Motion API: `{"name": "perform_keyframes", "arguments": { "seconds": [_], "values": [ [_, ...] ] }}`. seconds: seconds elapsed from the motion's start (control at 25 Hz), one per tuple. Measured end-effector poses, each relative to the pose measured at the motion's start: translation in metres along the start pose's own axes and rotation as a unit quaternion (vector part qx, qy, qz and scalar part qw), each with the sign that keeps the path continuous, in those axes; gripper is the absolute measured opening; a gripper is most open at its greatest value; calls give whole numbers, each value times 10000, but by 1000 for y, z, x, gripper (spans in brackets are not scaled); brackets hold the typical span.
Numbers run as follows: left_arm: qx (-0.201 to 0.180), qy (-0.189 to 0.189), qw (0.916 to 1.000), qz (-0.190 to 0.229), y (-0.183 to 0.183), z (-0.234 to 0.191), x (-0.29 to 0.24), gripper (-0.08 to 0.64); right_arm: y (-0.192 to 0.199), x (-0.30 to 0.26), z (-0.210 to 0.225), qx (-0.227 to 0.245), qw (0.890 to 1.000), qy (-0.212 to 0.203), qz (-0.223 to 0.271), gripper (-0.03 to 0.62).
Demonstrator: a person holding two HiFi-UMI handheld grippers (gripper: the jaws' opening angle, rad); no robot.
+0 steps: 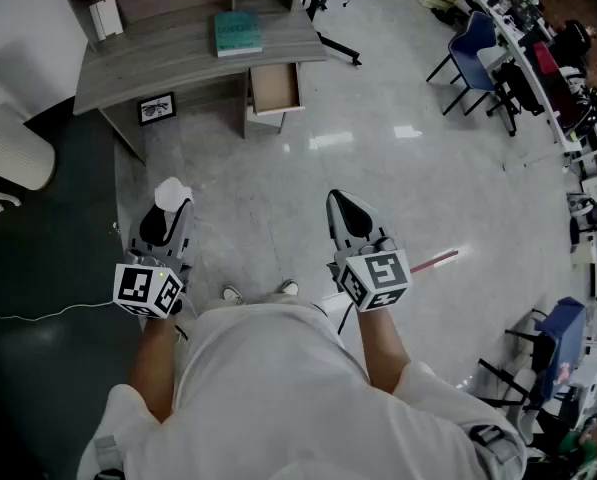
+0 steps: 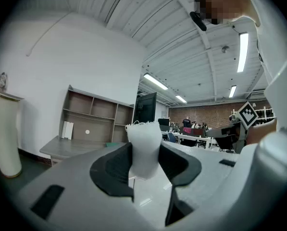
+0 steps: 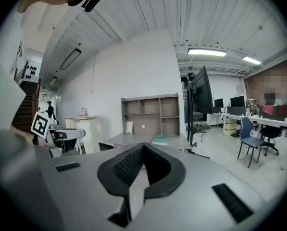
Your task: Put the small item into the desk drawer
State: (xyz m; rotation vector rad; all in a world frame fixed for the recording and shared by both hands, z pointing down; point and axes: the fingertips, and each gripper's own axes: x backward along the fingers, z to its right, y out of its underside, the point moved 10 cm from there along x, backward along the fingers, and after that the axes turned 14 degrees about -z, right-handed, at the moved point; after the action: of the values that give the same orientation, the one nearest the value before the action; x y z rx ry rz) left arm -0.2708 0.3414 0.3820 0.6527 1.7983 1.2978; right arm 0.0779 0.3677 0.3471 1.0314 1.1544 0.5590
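**Head view.** The person stands on the pale floor (image 1: pixel 378 168), well apart from the desk (image 1: pixel 168 53) at the top of the frame. The desk drawer (image 1: pixel 275 86) stands pulled out at the desk's right end. A teal book (image 1: pixel 238 34) lies on the desktop. A framed picture (image 1: pixel 157 108) leans under the desk. The left gripper (image 1: pixel 171 200) carries the small white item (image 1: pixel 172 191) at its tips. The right gripper (image 1: pixel 340 204) is beside it, its jaws tapering to one point. A red-and-white stick (image 1: pixel 434 261) lies on the floor just right of the right gripper. A blue chair (image 1: pixel 475 53) stands at the upper right.

**Left gripper view.** The left gripper (image 2: pixel 144 153) is clamped on the small white item (image 2: pixel 144 141). The item stands upright between the dark pads (image 2: pixel 112 170) and projects above them, and its top edge is ragged. Beyond the jaws, the desk (image 2: pixel 68 147) and a shelf unit (image 2: pixel 97 121) stand against a white wall. A dark screen (image 2: pixel 145 108) is to the right of the shelf unit.

**Right gripper view.** The jaws of the right gripper (image 3: pixel 142 150) are closed together, with the ribbed pads (image 3: pixel 126 165) meeting at the tips. Beyond them are the desk (image 3: pixel 129 139), the teal book (image 3: pixel 160 139) on it, the shelf unit (image 3: pixel 150 114) and the blue chair (image 3: pixel 250 137). The left gripper's marker cube (image 3: pixel 39 124) shows at the left edge.
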Motion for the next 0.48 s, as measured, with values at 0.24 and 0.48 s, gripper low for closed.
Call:
{"name": "perform_keyframes", "arguments": {
  "seconds": [0.24,0.48],
  "values": [
    [3,81,10000,-27,2,-9,0,173,-4,-9,-9,3,10000,19,-16,-3],
    [-58,230,9997,-41,5,-23,2,173,-1,-17,-27,-32,9999,76,-90,-3]
  ]
}}
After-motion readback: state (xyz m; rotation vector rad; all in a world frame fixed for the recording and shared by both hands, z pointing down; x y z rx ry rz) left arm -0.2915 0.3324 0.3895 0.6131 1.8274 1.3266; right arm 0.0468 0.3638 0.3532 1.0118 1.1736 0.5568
